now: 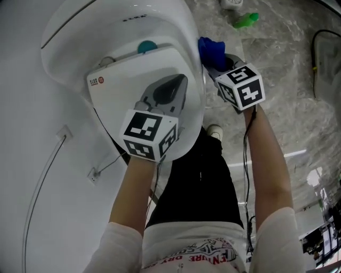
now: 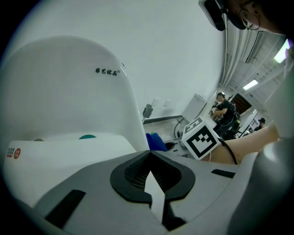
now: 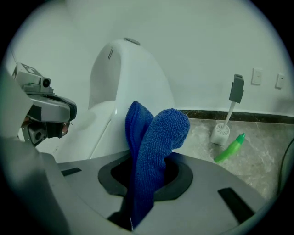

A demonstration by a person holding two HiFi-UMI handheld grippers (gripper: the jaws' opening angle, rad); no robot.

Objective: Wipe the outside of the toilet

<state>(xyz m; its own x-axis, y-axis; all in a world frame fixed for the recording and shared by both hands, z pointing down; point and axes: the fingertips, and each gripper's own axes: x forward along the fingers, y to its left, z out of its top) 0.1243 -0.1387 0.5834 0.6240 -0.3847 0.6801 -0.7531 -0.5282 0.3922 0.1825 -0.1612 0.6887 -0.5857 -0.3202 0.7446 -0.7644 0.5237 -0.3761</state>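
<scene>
Head view: only a corner of the blue cloth (image 1: 211, 50) shows at 1 o'clock — the rest is hidden behind the right gripper (image 1: 214, 63) and its marker cube (image 1: 242, 85). The toilet brush holder (image 1: 232, 3) is cut off by the top edge. The left gripper (image 1: 173, 88) covers part of the toilet (image 1: 122, 32) — its tank lettering (image 2: 106, 71) and red label (image 1: 96, 81) are too small to read.

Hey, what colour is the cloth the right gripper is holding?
Blue. The cloth shows best in the right gripper view.

white wall (image 3: 206, 36), grey marble floor (image 3: 268, 153), dark skirting (image 3: 257, 117), 2 wall sockets (image 3: 257, 76)
</scene>
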